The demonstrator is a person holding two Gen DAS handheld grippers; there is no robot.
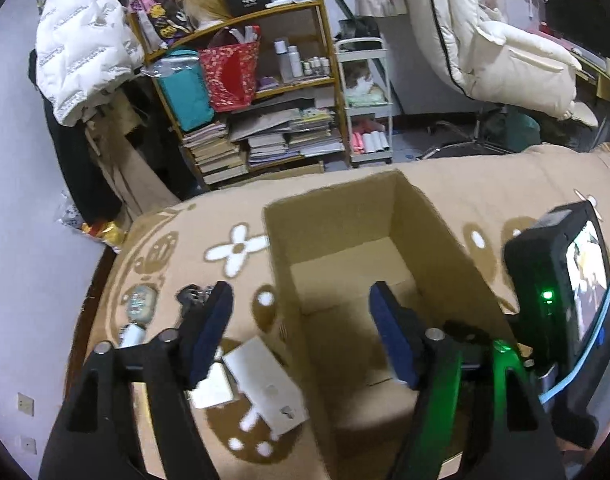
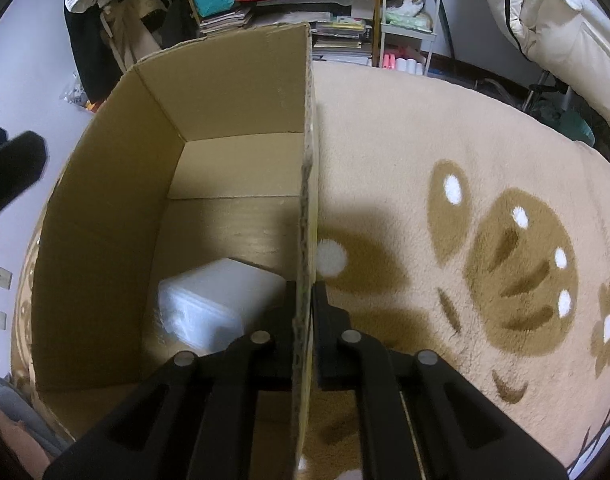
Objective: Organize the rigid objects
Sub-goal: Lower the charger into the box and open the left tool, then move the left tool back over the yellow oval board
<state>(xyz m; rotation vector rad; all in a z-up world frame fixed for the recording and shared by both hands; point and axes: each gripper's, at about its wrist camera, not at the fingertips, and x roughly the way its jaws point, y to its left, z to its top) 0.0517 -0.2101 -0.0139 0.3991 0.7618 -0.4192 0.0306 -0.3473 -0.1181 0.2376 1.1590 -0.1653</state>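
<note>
**Cardboard box pinched at its right wall**

Brown cardboard box (image 2: 105, 208), open-topped, standing on a beige blanket (image 2: 445, 128) patterned with brown blobs and white dots. Right hand-held gripper (image 2: 304, 300) clamped on the box's right wall, one finger inside the box and one outside, the cardboard edge running straight up between them. Inside the box, near the clamped wall and close to the near end: a translucent white plastic tub (image 2: 221, 304), lying on the box floor. Rest of the box floor bare.

Left hand-held gripper (image 1: 301, 336) spread wide, holding nothing, straddling the box's left wall: blue-padded right finger inside the box, left finger outside it. Just left of the box, on the blanket: two flat white cards (image 1: 265, 384), one partly overlapping the other. Farther left of the box: a small round tin (image 1: 141, 304), a black clip (image 1: 191, 294) and a white cylinder (image 1: 131, 334), half hidden behind the gripper frame.

Beyond the box: a shelf (image 1: 265, 92) crowded with books, bags and bottles.
</note>
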